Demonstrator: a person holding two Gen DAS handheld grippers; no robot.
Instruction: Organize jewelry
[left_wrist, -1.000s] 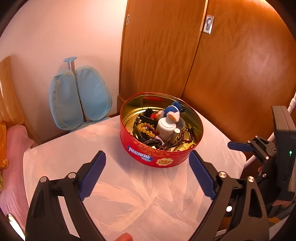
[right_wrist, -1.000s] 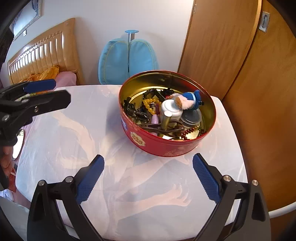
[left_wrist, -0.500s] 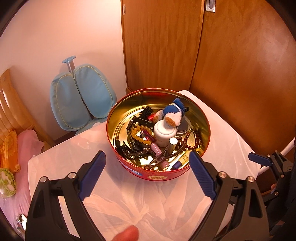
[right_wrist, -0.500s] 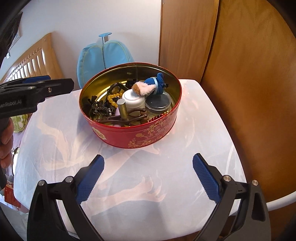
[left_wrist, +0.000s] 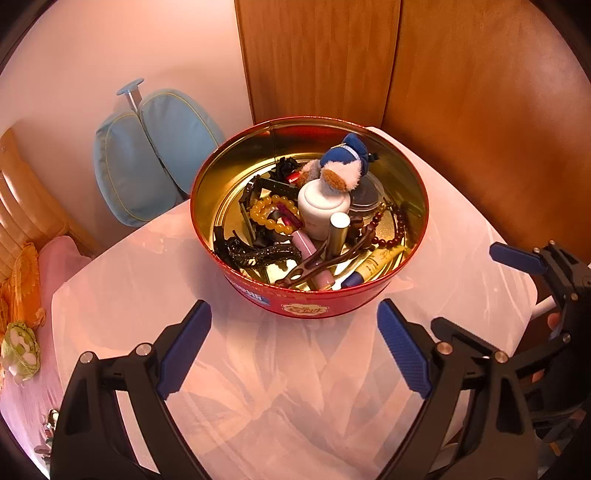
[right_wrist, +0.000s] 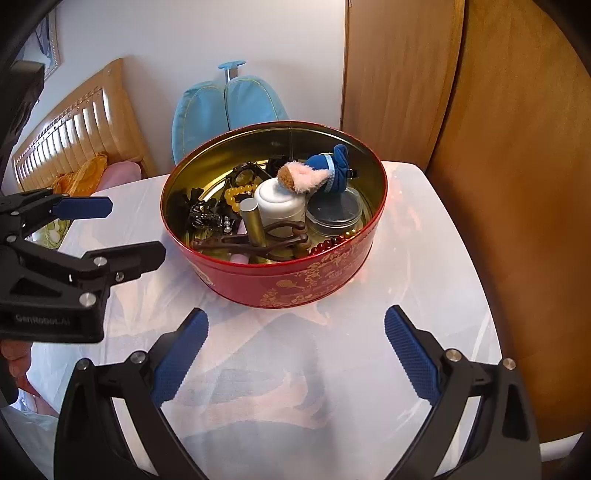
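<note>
A round red tin (left_wrist: 317, 302) (right_wrist: 295, 284) with a gold inside stands on a white-covered table (left_wrist: 295, 398). In it lie a yellow bead bracelet (left_wrist: 266, 214) (right_wrist: 236, 194), a dark red bead string (left_wrist: 388, 238) (right_wrist: 328, 243), black hair clips (left_wrist: 255, 253), a brown clip (right_wrist: 255, 240), a white jar (left_wrist: 323, 206) (right_wrist: 279, 203), a gold tube (right_wrist: 255, 221), a pink tube (left_wrist: 310, 251) and a blue plush toy (left_wrist: 343, 162) (right_wrist: 317, 171). My left gripper (left_wrist: 293, 350) is open, just short of the tin. My right gripper (right_wrist: 295, 354) is open too, near the tin's front wall. Neither holds anything.
Wooden wardrobe doors (left_wrist: 406, 74) rise behind and to the right of the table. A blue padded chair back (left_wrist: 147, 155) (right_wrist: 225, 110) stands beyond the far edge. A wooden headboard (right_wrist: 77, 133) and bedding lie to the left. The table's edge (right_wrist: 495, 332) curves close on the right.
Both grippers have come closer to the tin and risen, so more of its contents shows. Each gripper stays open. The tin has not moved.
</note>
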